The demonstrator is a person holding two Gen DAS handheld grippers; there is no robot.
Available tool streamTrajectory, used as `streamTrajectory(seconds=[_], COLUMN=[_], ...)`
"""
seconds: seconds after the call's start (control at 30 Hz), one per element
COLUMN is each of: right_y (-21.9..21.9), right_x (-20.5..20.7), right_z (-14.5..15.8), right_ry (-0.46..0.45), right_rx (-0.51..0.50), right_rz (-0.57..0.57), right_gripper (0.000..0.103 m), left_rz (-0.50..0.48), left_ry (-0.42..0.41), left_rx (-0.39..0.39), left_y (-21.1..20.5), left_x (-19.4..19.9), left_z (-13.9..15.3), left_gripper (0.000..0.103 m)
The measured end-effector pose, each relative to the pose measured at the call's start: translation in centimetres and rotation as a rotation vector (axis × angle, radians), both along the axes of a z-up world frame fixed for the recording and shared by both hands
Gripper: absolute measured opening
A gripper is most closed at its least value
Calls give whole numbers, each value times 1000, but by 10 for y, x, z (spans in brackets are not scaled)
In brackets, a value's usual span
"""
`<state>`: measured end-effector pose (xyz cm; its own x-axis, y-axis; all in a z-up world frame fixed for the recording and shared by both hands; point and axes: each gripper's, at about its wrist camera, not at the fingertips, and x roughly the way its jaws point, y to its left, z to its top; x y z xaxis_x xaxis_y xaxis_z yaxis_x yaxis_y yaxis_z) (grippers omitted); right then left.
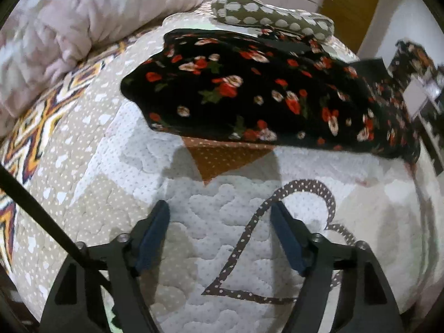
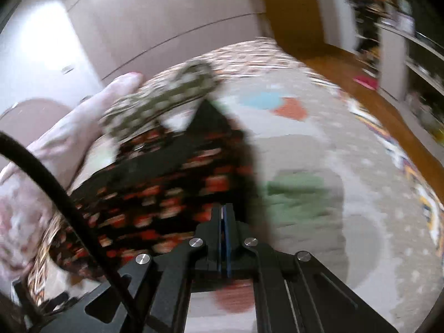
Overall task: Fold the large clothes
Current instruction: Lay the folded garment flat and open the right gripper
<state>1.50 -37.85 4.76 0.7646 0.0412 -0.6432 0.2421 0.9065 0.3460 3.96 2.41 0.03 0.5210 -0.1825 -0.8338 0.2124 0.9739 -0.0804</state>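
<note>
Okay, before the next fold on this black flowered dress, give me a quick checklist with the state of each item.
1. Left gripper open and empty: ok, only the white quilted bedspread lies between its jaws.
2. Right gripper shut: ok.
3. Right gripper pinching the black floral garment: cannot tell, the right wrist view is blurred.
4. Garment lying flat: not ok, its right end is lifted.
5. Olive cushion with white dots clear of the garment: not ok, it rests at the far edge.
</note>
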Motion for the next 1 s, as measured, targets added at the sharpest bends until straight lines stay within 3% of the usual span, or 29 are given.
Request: streamTrajectory(seconds=[0.13,0.27,0.43,0.6,0.7,0.83,1.0], right_y=[48,55,47,54,62,74,79], right_x=[28,43,25,-7,-28,-53,-49], right_z=[-18,-55,-49,-30,-28,-40,-74], right_ry=[51,142,117,90,89,86,101], right_rx=[-56,-118,-82,-87,-75,-36,15], right_rz=[74,38,5,-14,-3,29,47], right_gripper=[2,2,3,21,22,22,22], left_rz=[-17,-12,-17,-10,0,17,35], left_ry=[-62,-79,-91,-105,-112,-119,-140], left_rx=[65,58,61,59,90,104,125], left_y=[-12,-11,-14,-13,-16,-16,-19], left_x=[-8,-7,-6,-8,-10,-10,-15], left_z=[-7,-11,-14,-15,-16,-16,-16], left_gripper=[88,95,100,100,102,103,103])
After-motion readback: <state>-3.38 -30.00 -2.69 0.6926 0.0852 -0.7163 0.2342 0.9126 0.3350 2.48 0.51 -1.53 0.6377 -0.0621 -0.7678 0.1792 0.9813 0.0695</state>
